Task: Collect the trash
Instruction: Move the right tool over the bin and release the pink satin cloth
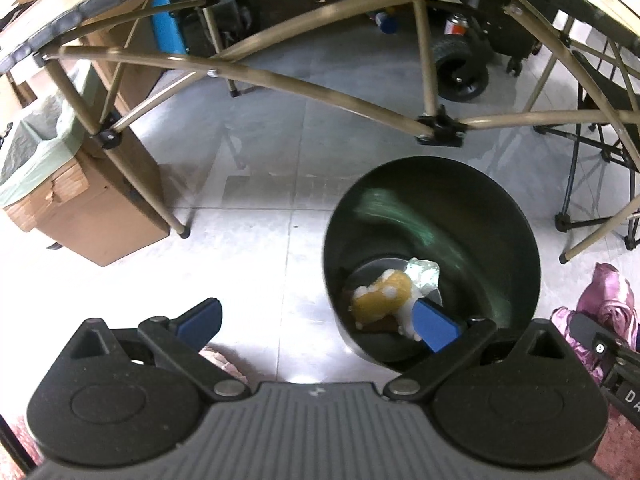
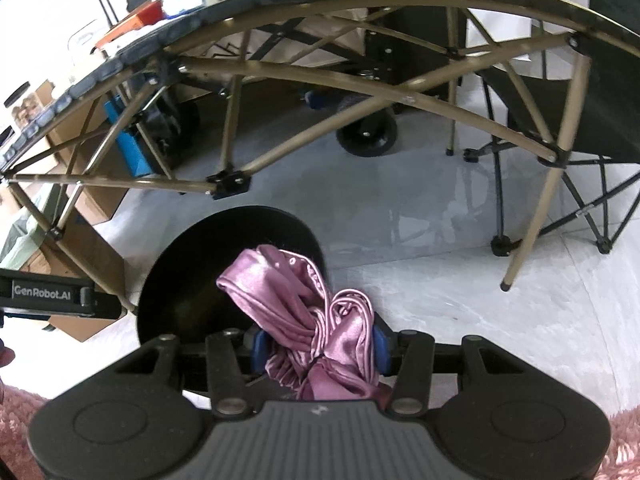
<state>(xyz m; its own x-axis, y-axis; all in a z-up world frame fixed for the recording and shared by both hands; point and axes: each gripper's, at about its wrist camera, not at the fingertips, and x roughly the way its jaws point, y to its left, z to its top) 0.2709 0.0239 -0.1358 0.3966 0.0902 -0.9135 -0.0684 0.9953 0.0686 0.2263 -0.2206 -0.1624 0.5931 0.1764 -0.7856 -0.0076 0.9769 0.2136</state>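
The right gripper (image 2: 318, 350) pinches a pink satin bundle (image 2: 308, 320) — light, limp, slippery, best held mid-bunch — above the bin (image 1: 432, 256); the left gripper (image 1: 316, 320) gapes empty.

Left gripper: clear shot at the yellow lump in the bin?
Probably yes. The left gripper is open and empty above the black bin, whose mouth is uncovered; the yellow lump lies exposed on the bottom, though deep inside.

Left gripper (image 2: 52, 294) side plate: "GenRobot.AI", white on black, left of bin (image 2: 180, 280).
Other markings: partial letters only, unreadable.
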